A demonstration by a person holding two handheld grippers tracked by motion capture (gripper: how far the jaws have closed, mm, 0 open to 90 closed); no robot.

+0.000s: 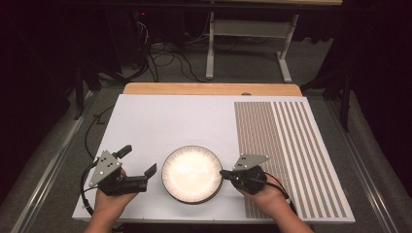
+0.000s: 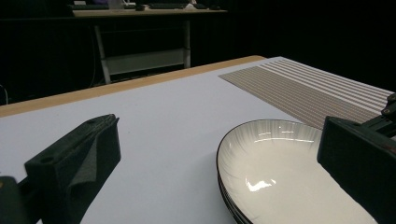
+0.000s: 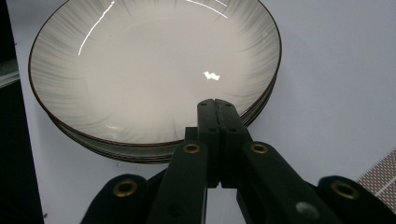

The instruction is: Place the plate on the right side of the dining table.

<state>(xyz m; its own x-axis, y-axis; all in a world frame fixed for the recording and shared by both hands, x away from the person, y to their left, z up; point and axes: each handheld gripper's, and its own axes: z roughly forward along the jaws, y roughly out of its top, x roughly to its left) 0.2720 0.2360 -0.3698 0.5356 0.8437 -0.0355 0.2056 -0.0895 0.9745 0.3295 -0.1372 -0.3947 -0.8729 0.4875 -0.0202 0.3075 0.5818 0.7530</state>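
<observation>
High view: plates (image 1: 192, 174) lie between the spread-open left claw (image 1: 140, 161) and closed right claw (image 1: 222, 172).

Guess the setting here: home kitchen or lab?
Probably a lab recording rig: white board on a table, black surroundings, loose cables on the floor, and a bare workbench frame behind. Only stacked plates suggest dining.
</observation>
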